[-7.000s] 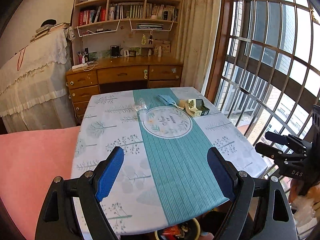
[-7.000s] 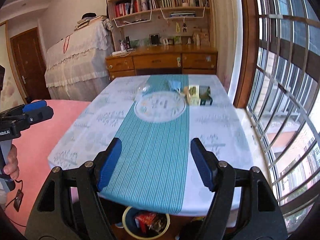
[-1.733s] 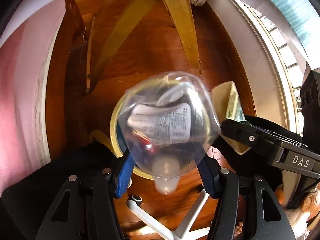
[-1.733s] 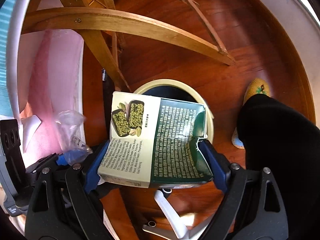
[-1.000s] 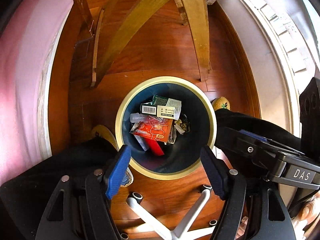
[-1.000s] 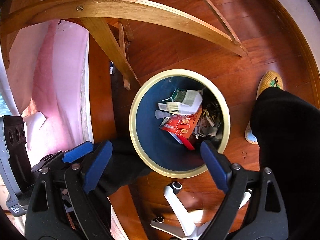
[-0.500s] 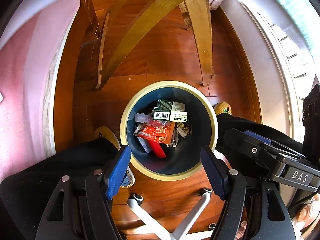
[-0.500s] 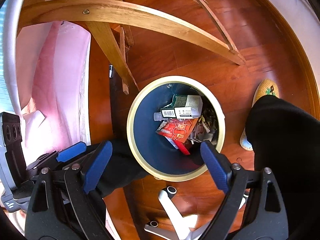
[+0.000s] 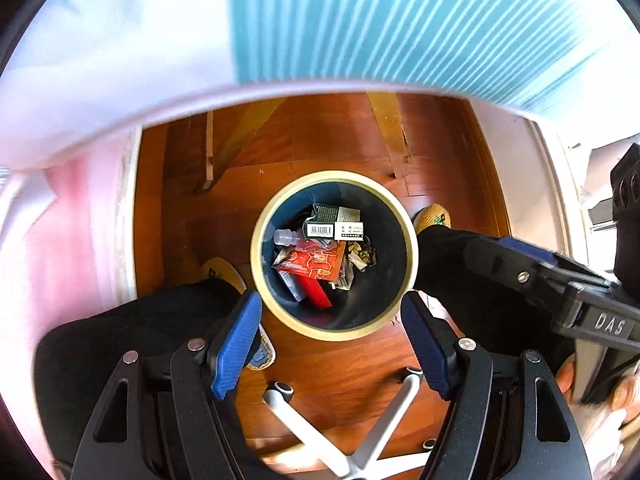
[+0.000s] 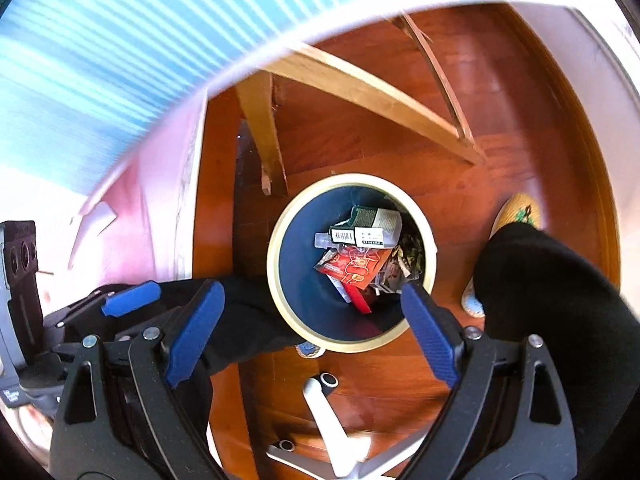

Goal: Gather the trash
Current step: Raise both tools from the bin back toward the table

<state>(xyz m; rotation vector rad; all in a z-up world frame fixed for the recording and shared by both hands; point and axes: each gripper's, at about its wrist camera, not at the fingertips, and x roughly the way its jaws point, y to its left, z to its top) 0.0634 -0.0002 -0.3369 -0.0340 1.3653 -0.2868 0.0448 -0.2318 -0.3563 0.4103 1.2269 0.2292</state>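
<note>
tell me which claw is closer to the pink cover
Left. The left claw hangs open just beside the pink cover; the right claw sits past it, on the side away from the cover.

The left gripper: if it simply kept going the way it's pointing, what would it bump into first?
Probably the trash bin on the floor. The open left gripper aims down at its near rim; depth is hard to judge.
</note>
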